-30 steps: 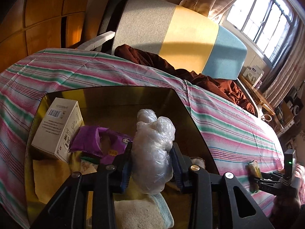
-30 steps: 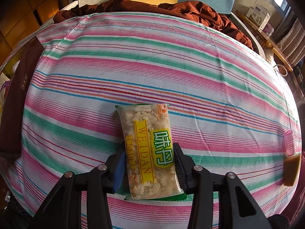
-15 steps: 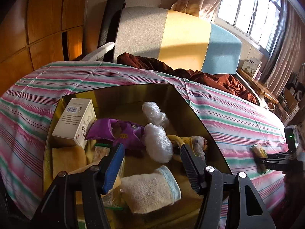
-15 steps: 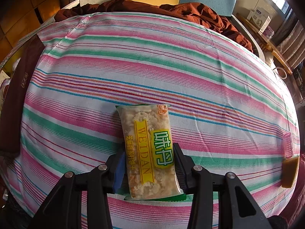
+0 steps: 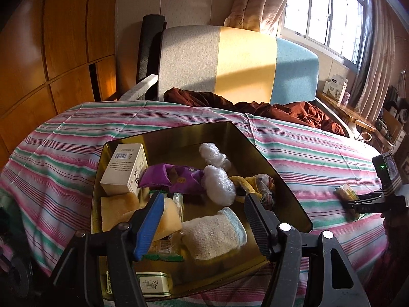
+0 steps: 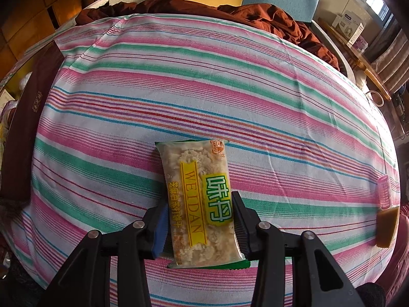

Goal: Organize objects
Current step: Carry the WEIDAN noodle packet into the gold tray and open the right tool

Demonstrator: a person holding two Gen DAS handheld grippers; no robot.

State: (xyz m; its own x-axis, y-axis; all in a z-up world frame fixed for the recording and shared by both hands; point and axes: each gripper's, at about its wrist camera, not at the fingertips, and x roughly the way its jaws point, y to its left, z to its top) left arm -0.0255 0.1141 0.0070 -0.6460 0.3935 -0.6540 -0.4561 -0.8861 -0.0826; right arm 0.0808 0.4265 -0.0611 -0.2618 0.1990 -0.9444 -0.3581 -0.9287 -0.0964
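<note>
A gold tray (image 5: pixel 288 192) lies on the striped bedspread (image 5: pixel 306 153) and holds a crumpled clear plastic bag (image 5: pixel 218 184), a purple packet (image 5: pixel 176 176), a white carton (image 5: pixel 125 168), a rolled sock (image 5: pixel 214 232) and yellow sponges (image 5: pixel 117 209). My left gripper (image 5: pixel 204 220) hovers above the tray's near side, its jaws opening with nothing between them. My right gripper (image 6: pixel 200 225) is shut on a clear-and-green WEIDAN cracker packet (image 6: pixel 202 197), held over the bedspread (image 6: pixel 179 76). The right gripper (image 5: pixel 358 202) also shows at the right of the left wrist view.
A grey, yellow and blue headboard (image 5: pixel 237 61) and a rumpled brown blanket (image 5: pixel 281 110) lie beyond the tray. A pink comb (image 6: pixel 384 194) and an amber bar (image 6: pixel 387 227) rest at the bed's right edge. A dark maroon box lid (image 6: pixel 28 117) sits on the left.
My left gripper let go of the clear plastic bag, which now lies in the tray, and pulled back and up with its jaws spreading. The right gripper kept its hold on the cracker packet.
</note>
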